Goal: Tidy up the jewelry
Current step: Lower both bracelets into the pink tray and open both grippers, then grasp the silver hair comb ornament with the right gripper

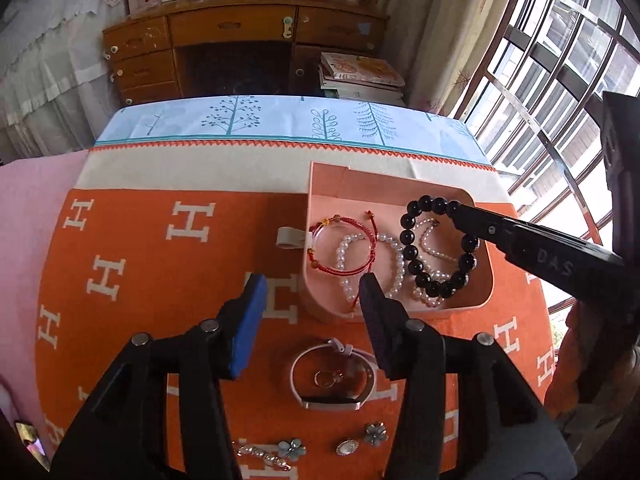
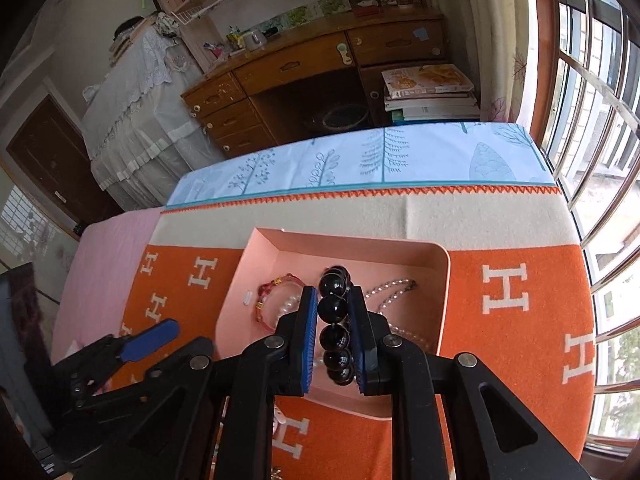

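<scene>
A pink box (image 1: 476,304) (image 2: 442,300) sits on the orange blanket. In it lie a red cord bracelet (image 1: 340,236) (image 2: 276,286) and pearl bracelets (image 1: 348,264). My right gripper (image 2: 333,300) (image 1: 456,210) is shut on a black bead bracelet (image 1: 436,248) (image 2: 335,328) and holds it over the box. My left gripper (image 1: 312,284) is open and empty, just left of the box's near corner. On the blanket below it lie a pale wristband (image 1: 334,378), a small ring (image 1: 326,378), flower pieces (image 1: 294,449) and a pearl clip (image 1: 260,454).
The blanket (image 1: 160,280) covers a table whose far part has a light blue cloth (image 1: 280,120). A wooden desk (image 1: 240,40) and stacked books (image 1: 360,76) stand beyond it. Windows (image 1: 560,60) are on the right.
</scene>
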Demonstrator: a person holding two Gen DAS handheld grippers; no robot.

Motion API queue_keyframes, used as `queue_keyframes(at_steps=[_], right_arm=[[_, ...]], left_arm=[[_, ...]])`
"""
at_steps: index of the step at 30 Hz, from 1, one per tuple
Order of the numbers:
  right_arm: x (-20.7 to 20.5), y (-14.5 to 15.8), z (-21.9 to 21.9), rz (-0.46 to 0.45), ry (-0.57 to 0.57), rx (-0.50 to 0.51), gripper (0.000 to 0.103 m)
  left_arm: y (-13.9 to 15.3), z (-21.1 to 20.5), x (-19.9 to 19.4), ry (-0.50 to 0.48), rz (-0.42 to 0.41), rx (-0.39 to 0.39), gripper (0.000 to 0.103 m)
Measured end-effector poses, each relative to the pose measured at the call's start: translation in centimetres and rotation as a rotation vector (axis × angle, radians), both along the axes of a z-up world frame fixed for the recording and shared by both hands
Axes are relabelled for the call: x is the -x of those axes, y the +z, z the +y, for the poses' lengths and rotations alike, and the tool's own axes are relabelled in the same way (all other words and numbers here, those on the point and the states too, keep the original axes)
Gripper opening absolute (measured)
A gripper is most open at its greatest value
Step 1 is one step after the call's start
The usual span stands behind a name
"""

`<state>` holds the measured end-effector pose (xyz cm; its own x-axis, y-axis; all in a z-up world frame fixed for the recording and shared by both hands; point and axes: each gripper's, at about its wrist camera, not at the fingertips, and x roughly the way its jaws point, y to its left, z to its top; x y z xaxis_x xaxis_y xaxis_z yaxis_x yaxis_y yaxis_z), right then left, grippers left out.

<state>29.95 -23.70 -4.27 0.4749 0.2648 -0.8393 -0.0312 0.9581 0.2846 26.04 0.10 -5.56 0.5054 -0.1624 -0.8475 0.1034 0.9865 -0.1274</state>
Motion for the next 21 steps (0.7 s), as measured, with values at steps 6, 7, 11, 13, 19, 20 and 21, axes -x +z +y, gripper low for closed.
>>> queue_keyframes(at_steps=[6, 7, 11, 13, 19, 20, 21], right_arm=[[-0.1, -1.9, -1.2, 0.017, -0.07, 0.093, 0.04], [0.1, -1.9, -1.3, 0.012, -0.071, 0.094, 0.04], [1.8, -1.0, -1.2, -0.013, -0.048, 0.091, 0.04], [3.0, -0.4, -1.1, -0.034, -0.038, 0.094, 0.04], [7.4, 1.3, -0.7, -0.069, -0.02, 0.073, 0.04], [8.1, 1.5, -0.7, -0.075, -0.017, 0.072, 0.04], [9.0, 1.9, -0.6, -0.083, -0.012, 0.068, 0.04]], left_arm=[[0.1, 1.5, 2.9, 0.03, -0.012, -0.039, 0.045], [0.1, 1.8, 3.3, 0.032, -0.011, -0.036, 0.045], [0.5, 2.8, 4.9, 0.05, -0.012, -0.028, 0.045], [0.8, 3.3, 5.8, 0.055, -0.017, -0.026, 0.045], [1.9, 4.1, 8.5, 0.053, -0.028, -0.039, 0.045], [2.0, 4.3, 9.0, 0.054, -0.032, -0.038, 0.046], [2.1, 4.5, 9.6, 0.057, -0.035, -0.037, 0.046]])
